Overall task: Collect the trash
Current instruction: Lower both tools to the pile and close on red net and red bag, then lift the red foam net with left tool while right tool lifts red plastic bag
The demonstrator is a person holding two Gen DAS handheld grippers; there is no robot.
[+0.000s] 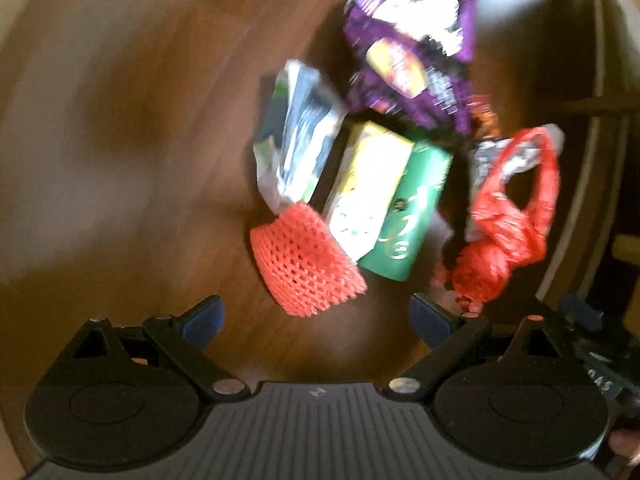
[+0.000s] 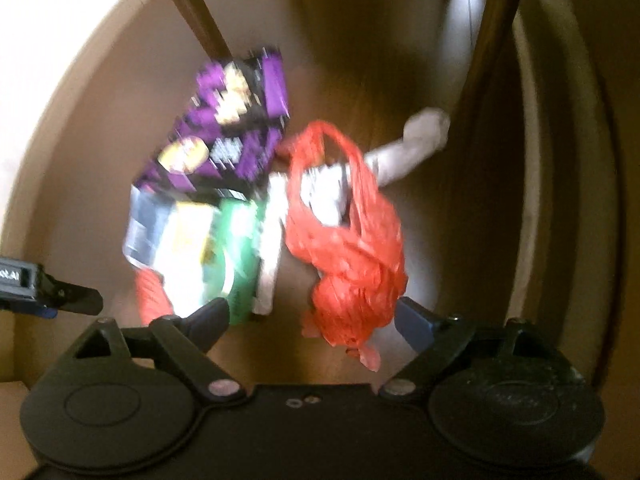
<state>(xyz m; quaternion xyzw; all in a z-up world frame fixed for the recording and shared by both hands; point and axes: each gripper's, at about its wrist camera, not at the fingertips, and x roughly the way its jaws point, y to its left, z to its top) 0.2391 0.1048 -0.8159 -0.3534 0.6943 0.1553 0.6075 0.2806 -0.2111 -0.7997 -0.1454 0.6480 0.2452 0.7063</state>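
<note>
A heap of trash lies on the wooden floor [image 1: 120, 160]: red plastic bag [image 2: 352, 248], green box [image 1: 404, 208], purple wrapper [image 1: 408, 52], orange foam net [image 1: 304, 260]. Both the left claw [image 1: 316, 316] and right claw [image 2: 312, 316] hang above it, jaws apart and empty. This looks like the approach; next, the right claw should close on the red bag.

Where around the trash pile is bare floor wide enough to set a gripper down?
Bare floor spreads wide left of the foam net and silver wrapper. A narrower strip lies right of the red bag. Crowded: purple bag, green box and red bag overlap.
</note>
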